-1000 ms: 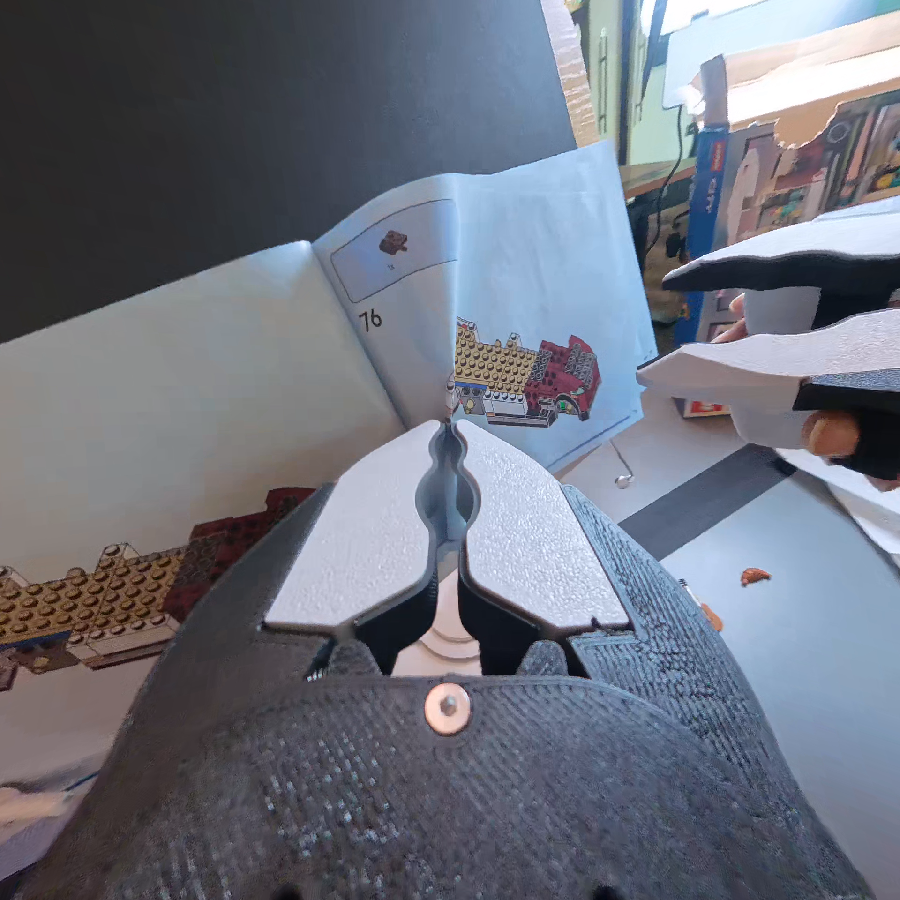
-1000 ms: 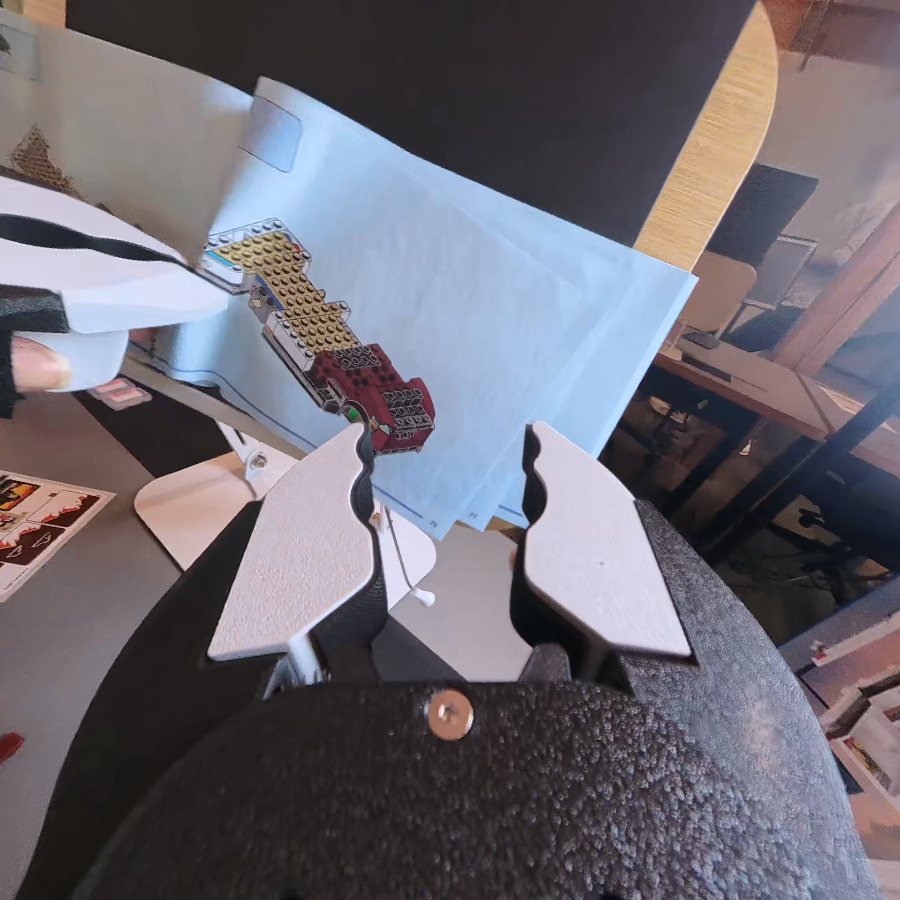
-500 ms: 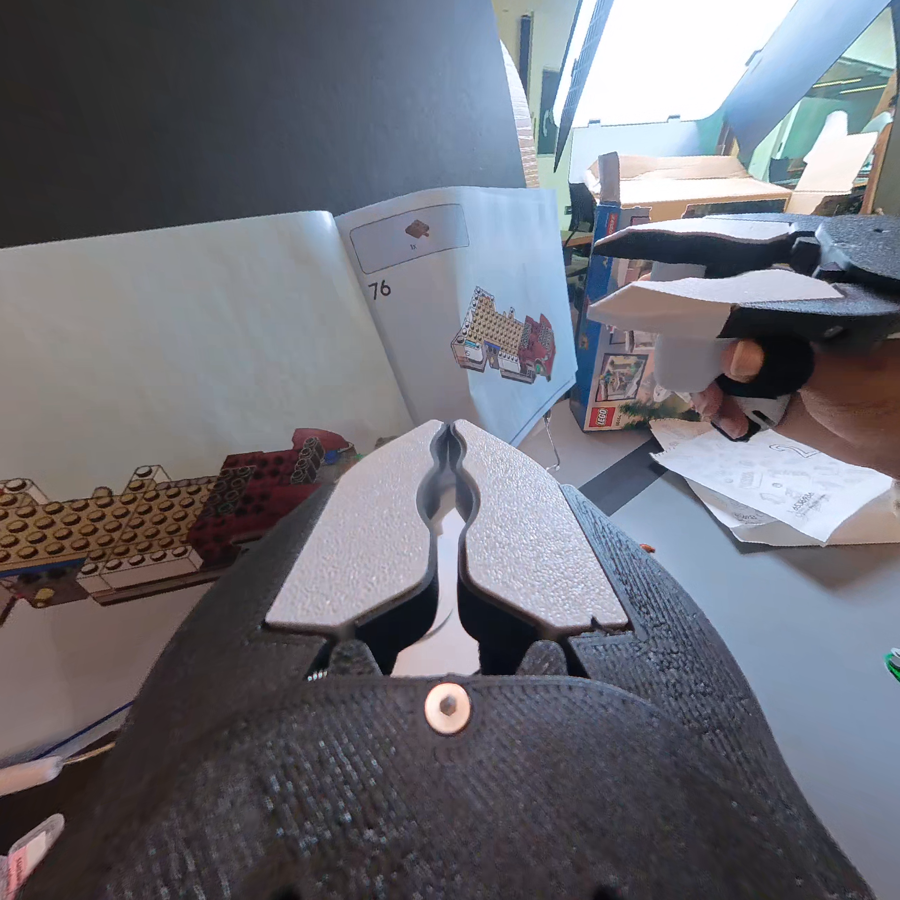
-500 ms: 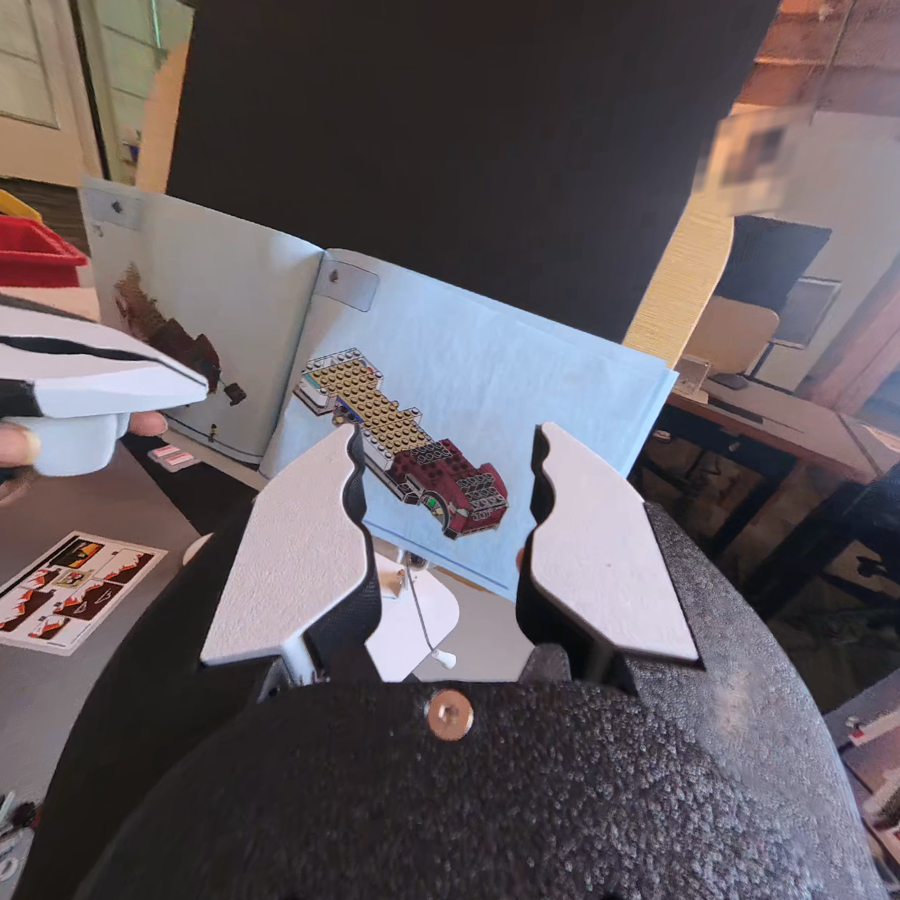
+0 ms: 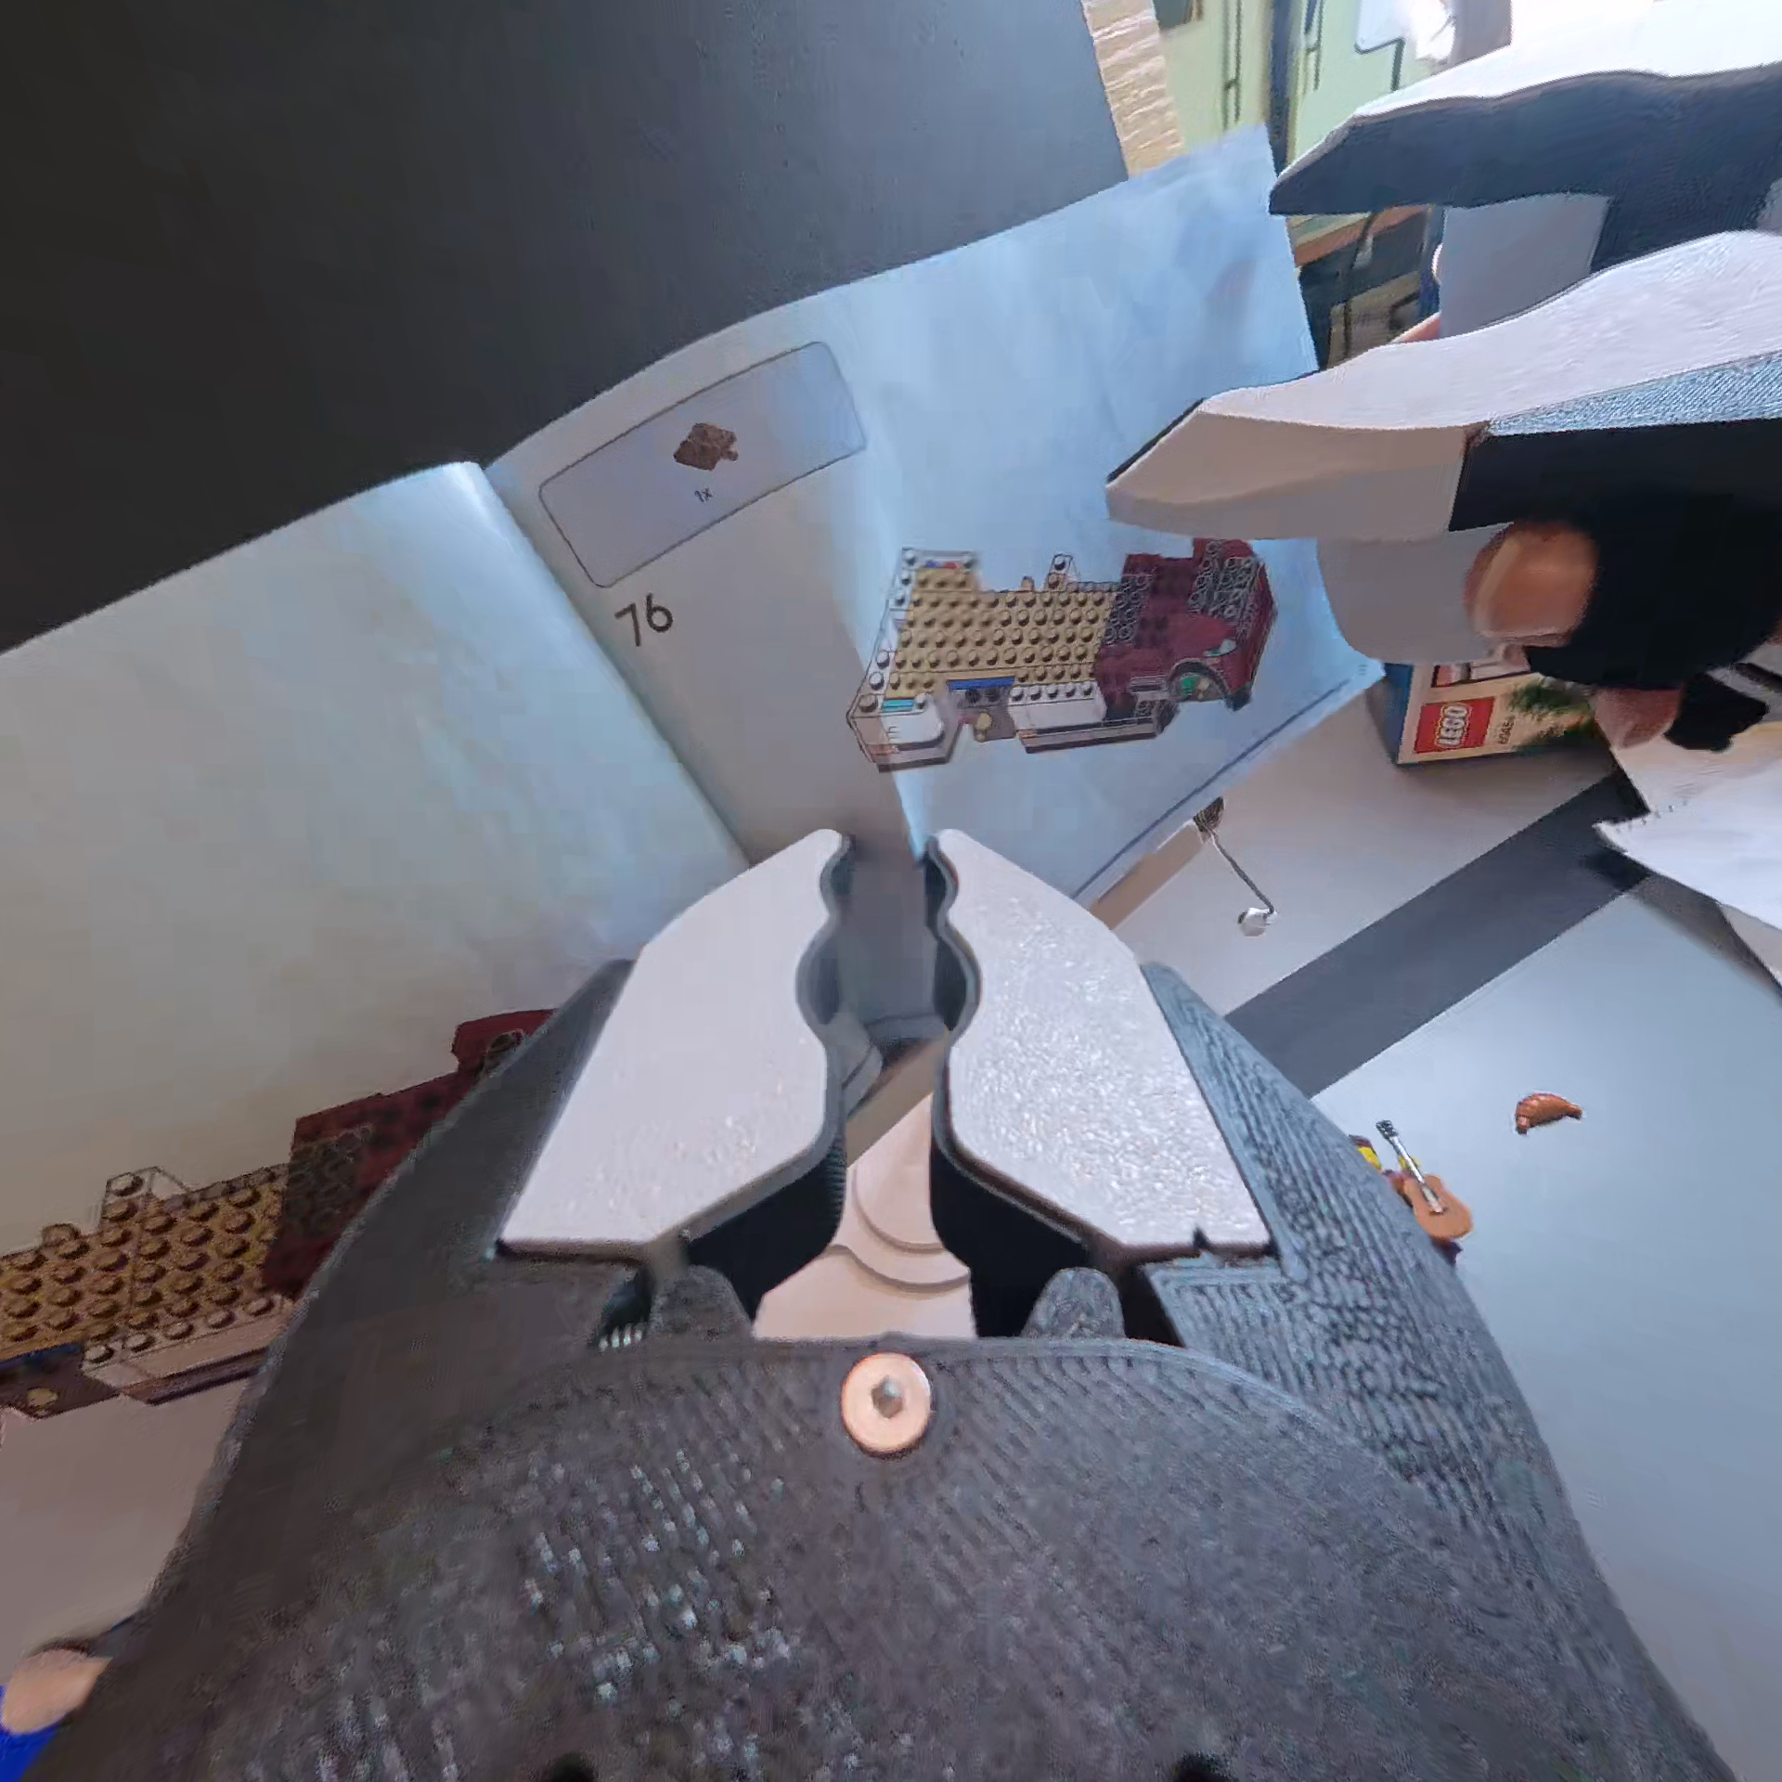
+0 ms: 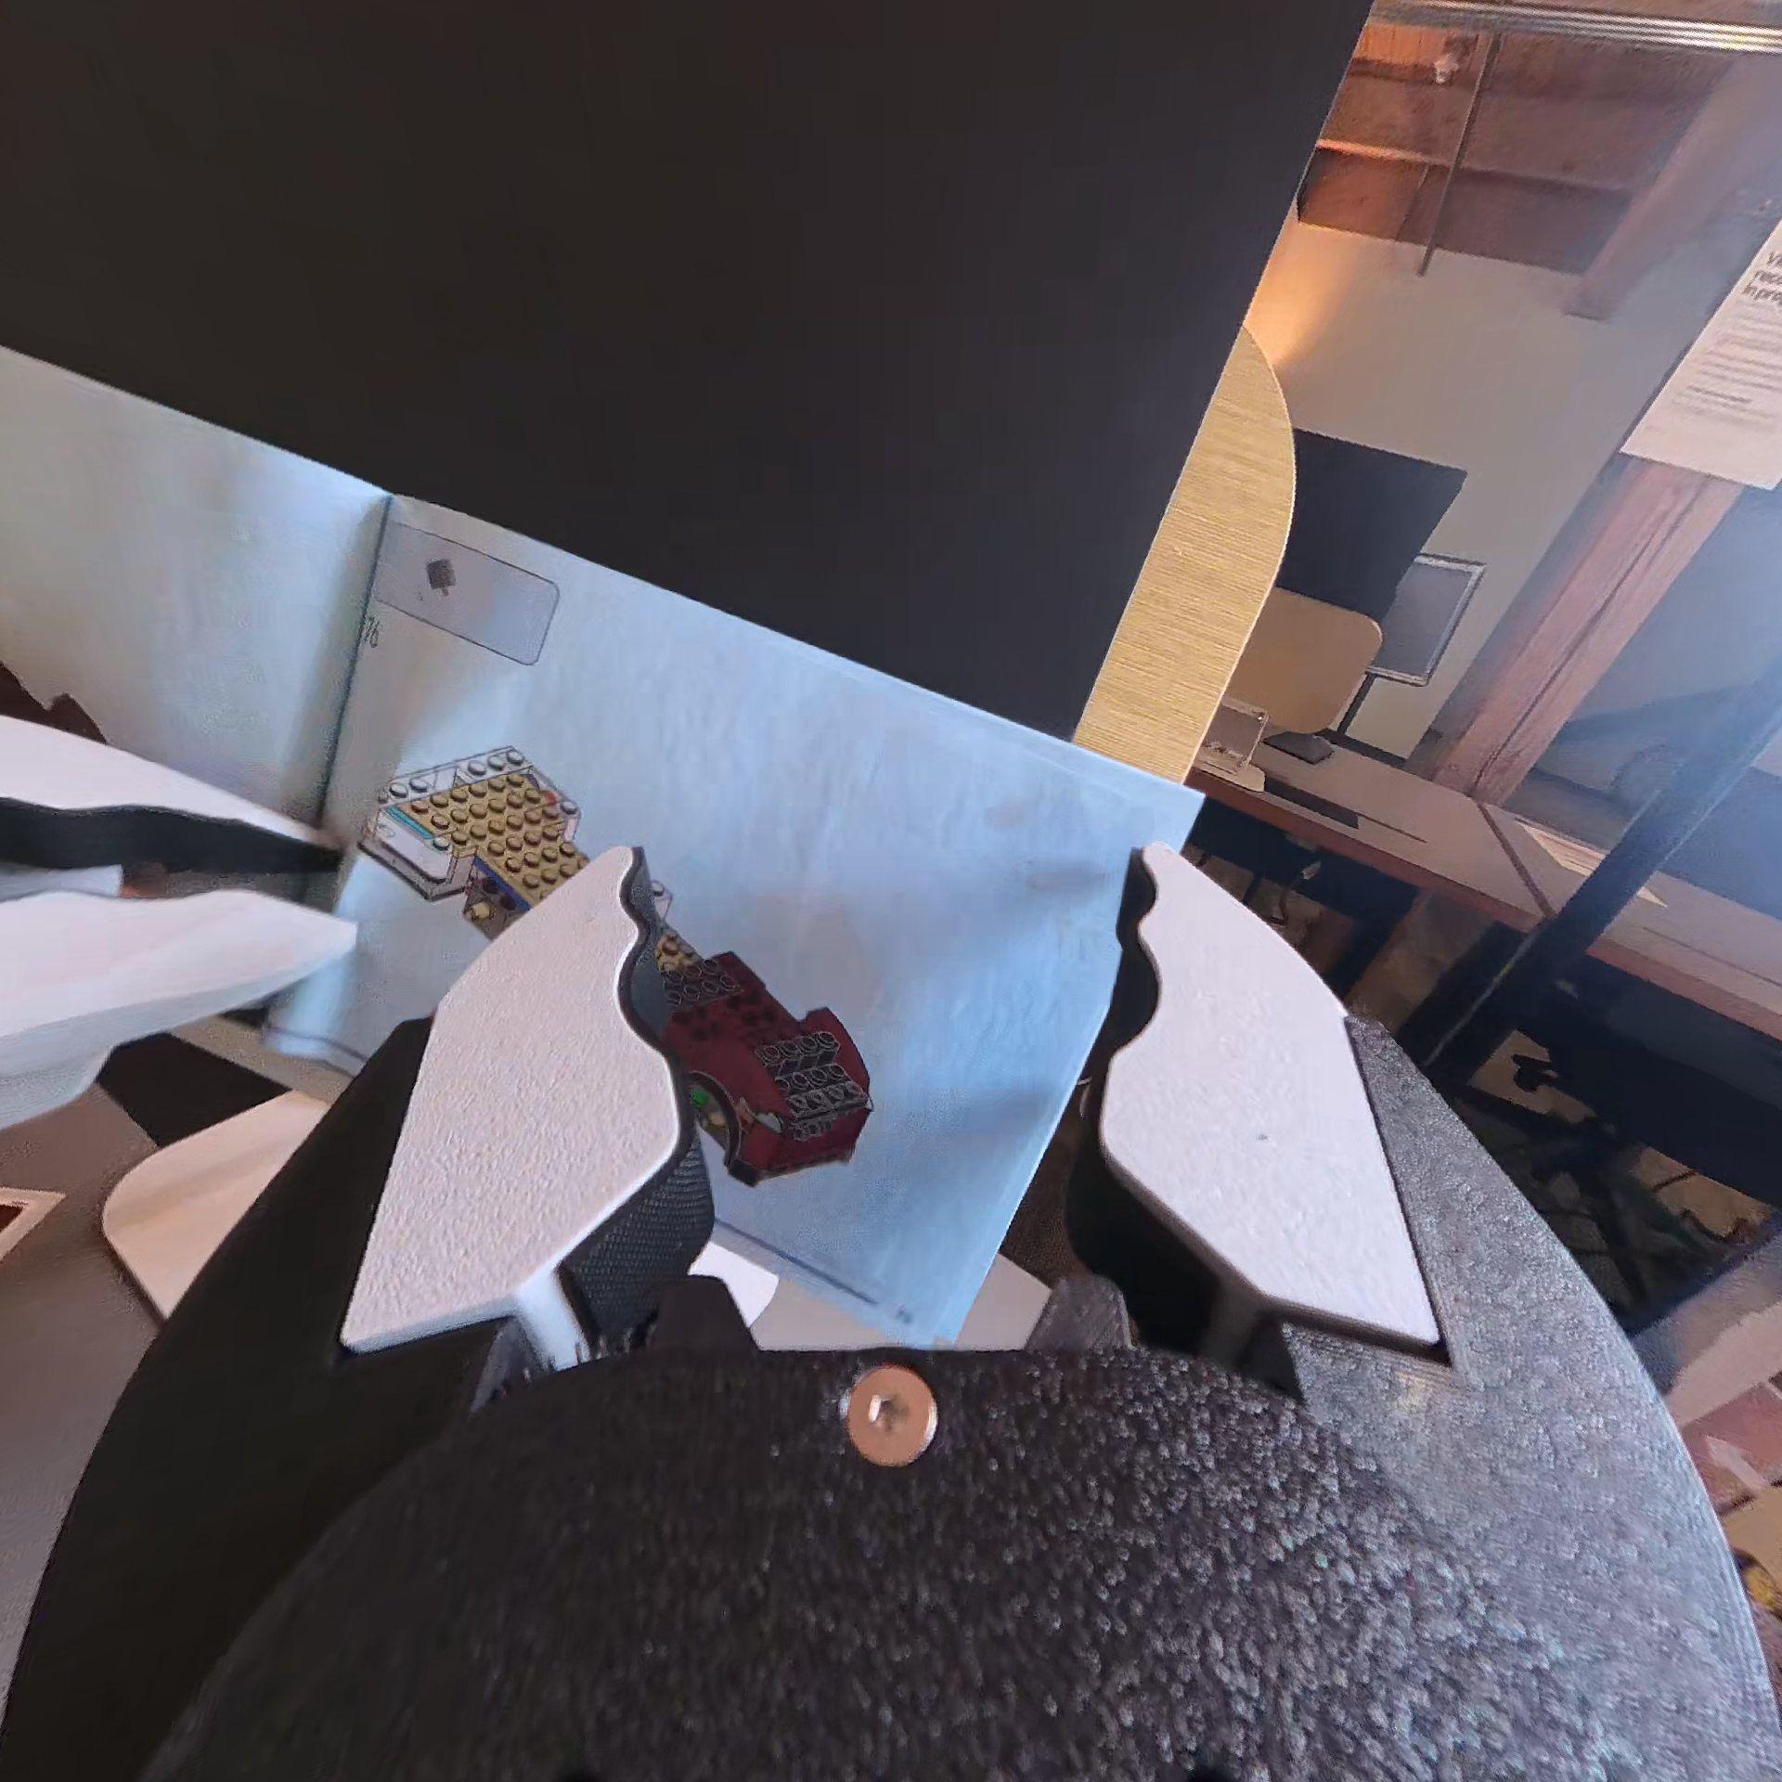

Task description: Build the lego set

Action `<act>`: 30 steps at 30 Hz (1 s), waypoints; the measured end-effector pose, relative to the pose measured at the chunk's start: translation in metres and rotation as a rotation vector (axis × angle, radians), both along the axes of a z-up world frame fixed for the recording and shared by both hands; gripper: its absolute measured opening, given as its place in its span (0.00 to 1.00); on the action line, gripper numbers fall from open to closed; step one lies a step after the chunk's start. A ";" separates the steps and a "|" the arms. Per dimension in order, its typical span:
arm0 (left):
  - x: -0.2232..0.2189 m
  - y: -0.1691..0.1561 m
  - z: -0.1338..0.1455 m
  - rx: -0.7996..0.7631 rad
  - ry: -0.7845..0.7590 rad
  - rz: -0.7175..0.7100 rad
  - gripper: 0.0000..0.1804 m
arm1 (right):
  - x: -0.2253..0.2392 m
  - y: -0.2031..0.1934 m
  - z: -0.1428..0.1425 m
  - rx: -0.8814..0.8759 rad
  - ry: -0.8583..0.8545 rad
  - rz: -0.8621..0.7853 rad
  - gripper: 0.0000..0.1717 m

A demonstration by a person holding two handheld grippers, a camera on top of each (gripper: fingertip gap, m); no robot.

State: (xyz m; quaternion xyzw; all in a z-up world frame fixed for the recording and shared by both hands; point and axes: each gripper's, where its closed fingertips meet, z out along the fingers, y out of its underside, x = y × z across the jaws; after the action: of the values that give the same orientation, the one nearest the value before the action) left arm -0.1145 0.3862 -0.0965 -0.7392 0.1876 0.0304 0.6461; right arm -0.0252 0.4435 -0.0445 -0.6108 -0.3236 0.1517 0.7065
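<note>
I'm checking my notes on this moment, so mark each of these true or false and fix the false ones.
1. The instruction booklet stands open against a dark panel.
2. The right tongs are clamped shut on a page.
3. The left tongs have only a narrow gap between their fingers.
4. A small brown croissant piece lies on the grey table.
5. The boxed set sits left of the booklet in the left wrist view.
1. True: the instruction booklet stands open against the dark panel.
2. False: the right tongs are wide open, holding nothing.
3. True: the left tongs are slightly parted.
4. True: the croissant piece lies on the grey table.
5. False: the boxed set is to its right.
</note>
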 end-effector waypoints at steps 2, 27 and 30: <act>0.001 -0.002 0.000 0.013 0.004 -0.008 0.02 | 0.004 -0.005 -0.004 0.009 -0.016 0.000 0.53; -0.021 -0.030 -0.001 -0.012 -0.241 -0.238 0.00 | -0.034 -0.030 0.025 -0.110 -0.085 0.503 0.25; -0.021 -0.037 0.000 -0.011 -0.234 -0.259 0.05 | -0.028 -0.045 0.020 -0.148 -0.110 0.546 0.04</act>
State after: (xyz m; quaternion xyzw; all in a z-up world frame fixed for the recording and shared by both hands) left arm -0.1358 0.3488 -0.0967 -0.7108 0.2049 -0.1405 0.6580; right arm -0.0533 0.3982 -0.0240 -0.5583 -0.5019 0.3261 0.5745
